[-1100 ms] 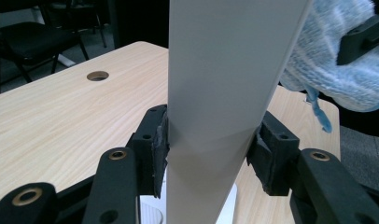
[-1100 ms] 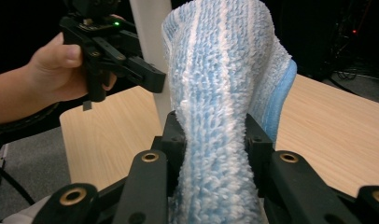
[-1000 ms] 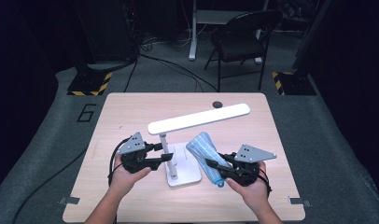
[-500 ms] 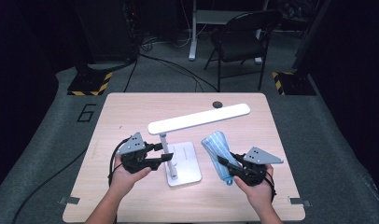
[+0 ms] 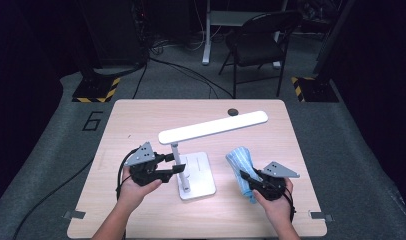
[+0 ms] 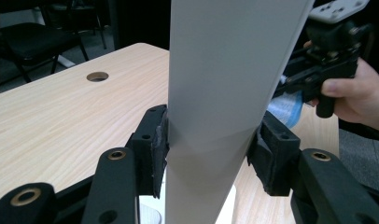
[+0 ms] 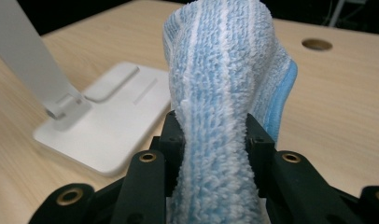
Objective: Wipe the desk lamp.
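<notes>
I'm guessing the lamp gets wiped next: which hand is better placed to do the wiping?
Probably the right. The right gripper is shut on the blue cloth, just beside the lamp base. The left gripper is clamped on the lamp's arm, steadying it.

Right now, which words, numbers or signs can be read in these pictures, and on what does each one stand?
"6": large dark numeral on the grey floor mat, left of the table.
Nothing to read shows on the lamp, the cloth or the grippers.
</notes>
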